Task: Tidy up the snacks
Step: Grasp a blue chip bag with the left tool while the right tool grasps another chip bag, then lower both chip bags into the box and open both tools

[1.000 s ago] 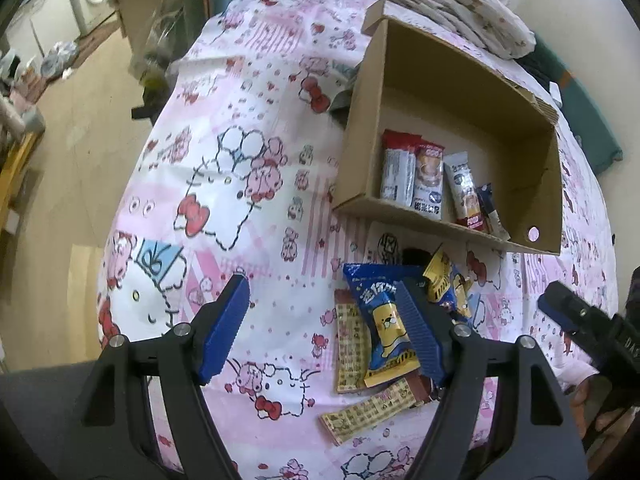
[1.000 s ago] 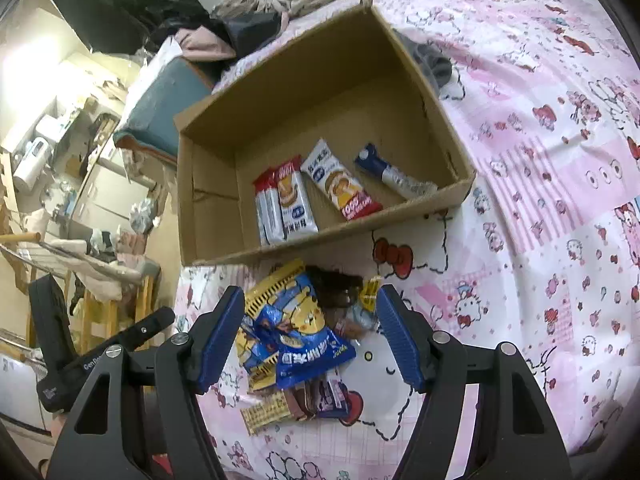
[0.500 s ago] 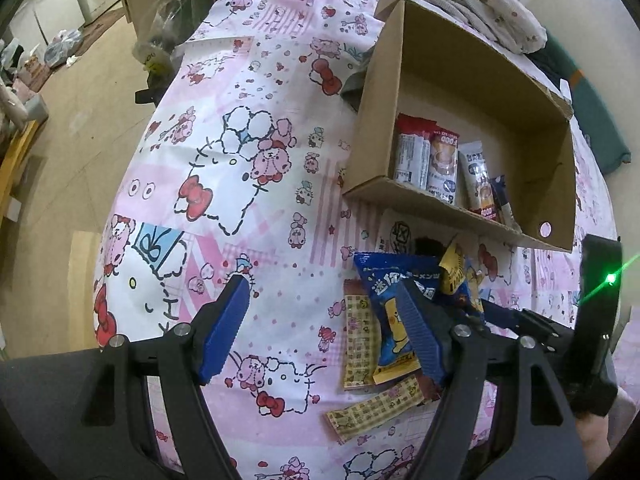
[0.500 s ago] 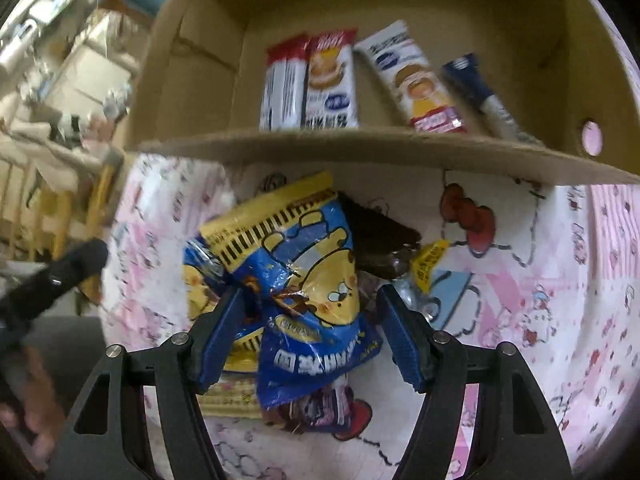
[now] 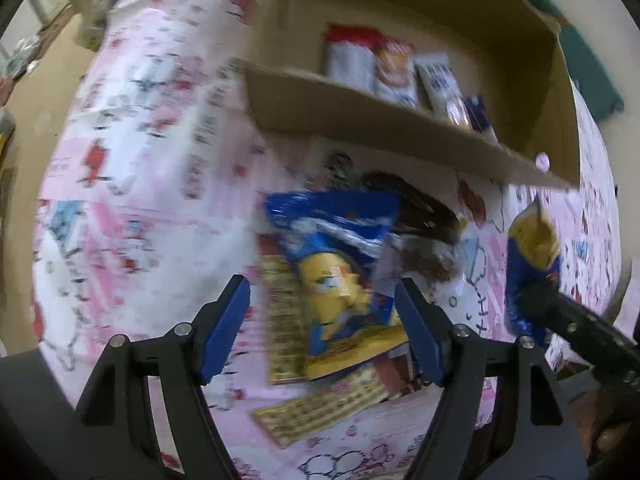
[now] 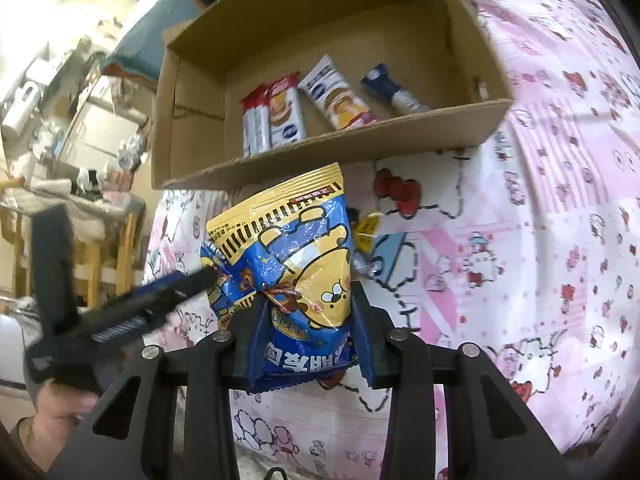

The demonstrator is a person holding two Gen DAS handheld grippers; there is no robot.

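My right gripper [image 6: 308, 320] is shut on the lower half of a blue and yellow bear snack bag [image 6: 292, 256], and its jaws are still closing. That bag [image 5: 532, 248] hangs above the bed, right of the pile. My left gripper [image 5: 320, 320] points down over the pile, open, its jaws narrowing. A second blue and yellow bear bag [image 5: 344, 276] lies between its pads, untouched. Under it lie yellow wafer packs [image 5: 280, 312] and a dark brown wrapper [image 5: 416, 216]. The open cardboard box [image 6: 320, 148] behind the pile holds several snack bars [image 6: 276, 120].
Everything lies on a bed with a pink cartoon bedspread [image 6: 540, 220]. The bed's edge and bare floor [image 5: 24, 128] are to the left. Wooden furniture and clutter [image 6: 80, 184] stand beyond the bed. A person's hand [image 6: 60, 404] holds the left gripper.
The right gripper has closed on the top bear bag and raised it off the pile. The left gripper has dropped closer to the pile, over the other bear bag.
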